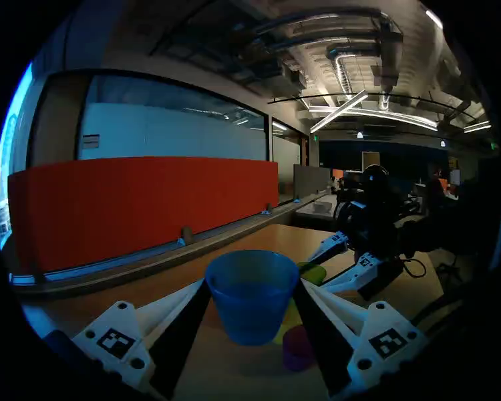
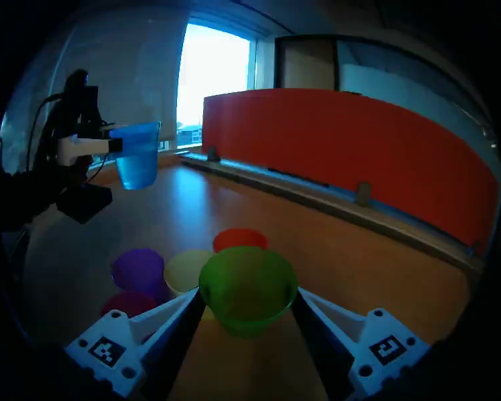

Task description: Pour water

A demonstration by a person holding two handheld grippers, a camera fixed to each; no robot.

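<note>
Two cups are held up above the wooden surface [image 2: 384, 281], one in each hand-held gripper. The left hand-held gripper [image 1: 252, 289] is clamped on a translucent blue cup [image 1: 252, 317], with both fingers pressed to its sides. A darker band low in the cup suggests water, though this cannot be confirmed. The right hand-held gripper [image 2: 248, 299] is clamped likewise on a green cup [image 2: 248, 277], which is held upright and seems empty.

The two cups are well apart and the blue cup is held level, so pouring is judged not yet begun; the step in hand is the approach. Next, the blue cup's rim needs to be brought over the green cup's mouth and tilted slowly, with the green cup held steady.

Beneath and beyond the green cup, a purple cup [image 2: 138, 269], a yellow cup [image 2: 184, 271], a red cup [image 2: 240, 239] and a magenta cup [image 2: 125, 304] are grouped on the surface. A red partition [image 2: 357, 147] is set along the far edge, a bright window [image 2: 210, 80] is seen beyond it, and strip lights [image 1: 337, 110] are seen overhead.
</note>
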